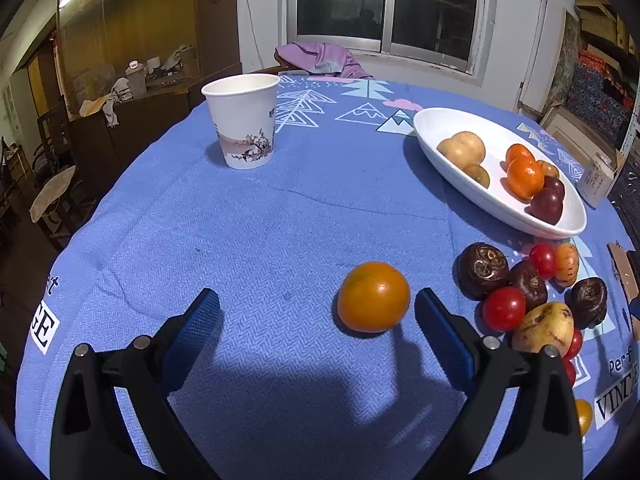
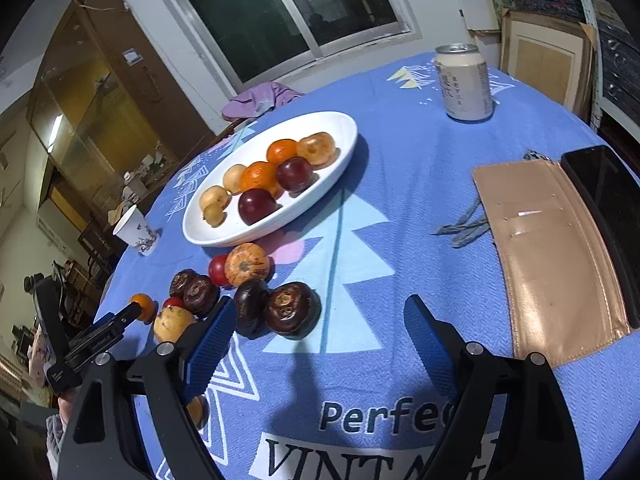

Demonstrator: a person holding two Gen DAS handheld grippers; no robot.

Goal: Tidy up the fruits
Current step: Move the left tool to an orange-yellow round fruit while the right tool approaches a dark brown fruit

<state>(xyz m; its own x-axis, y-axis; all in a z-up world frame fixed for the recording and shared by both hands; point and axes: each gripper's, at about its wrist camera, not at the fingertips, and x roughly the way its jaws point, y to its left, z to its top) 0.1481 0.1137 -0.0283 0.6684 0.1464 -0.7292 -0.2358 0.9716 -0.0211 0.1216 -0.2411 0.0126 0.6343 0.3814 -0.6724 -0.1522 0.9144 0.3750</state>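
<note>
In the left wrist view my left gripper point(image 1: 318, 310) stands open just above the blue cloth. An orange fruit point(image 1: 374, 297) lies between its blue pads, close to the right one, and neither pad touches it. To the right lies a loose pile: dark brown round fruits point(image 1: 482, 270), red cherry tomatoes point(image 1: 503, 309) and a yellow fruit point(image 1: 544, 326). The white oval dish point(image 1: 432, 124) holds several fruits. In the right wrist view my right gripper point(image 2: 320, 312) is open, with a dark brown fruit point(image 2: 292, 310) between the fingers near the left pad, untouched. The dish point(image 2: 348, 128) lies beyond.
A paper cup point(image 1: 244, 120) stands at the far left of the round table. A drink can point(image 2: 466, 82) stands at the back right. A tan wallet point(image 2: 556, 256) and a black phone point(image 2: 604, 208) lie on the right. A purple cloth point(image 1: 320, 58) hangs over a chair behind.
</note>
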